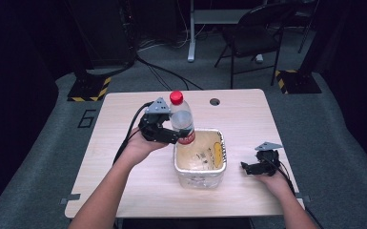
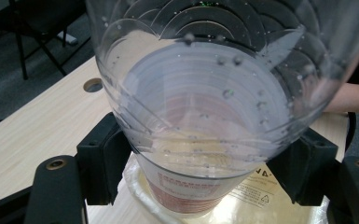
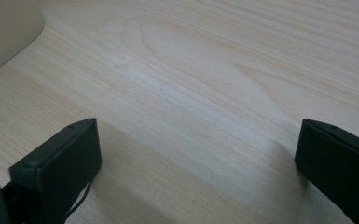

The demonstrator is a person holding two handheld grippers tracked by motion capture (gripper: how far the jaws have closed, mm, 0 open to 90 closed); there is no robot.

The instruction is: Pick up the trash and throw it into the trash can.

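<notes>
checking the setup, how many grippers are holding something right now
1. The left gripper is shut on the clear bottle over the plastic tub. The right gripper sits open and empty on the table, right of the tub.

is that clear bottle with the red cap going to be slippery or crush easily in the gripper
Probably crushable: the plastic bottle looks thin-walled and ribbed, so the left gripper may dent it. Droplets inside suggest it's nearly empty, likely light. Its smooth, round wall might slip or twist; once set down, it could tip easily.
</notes>
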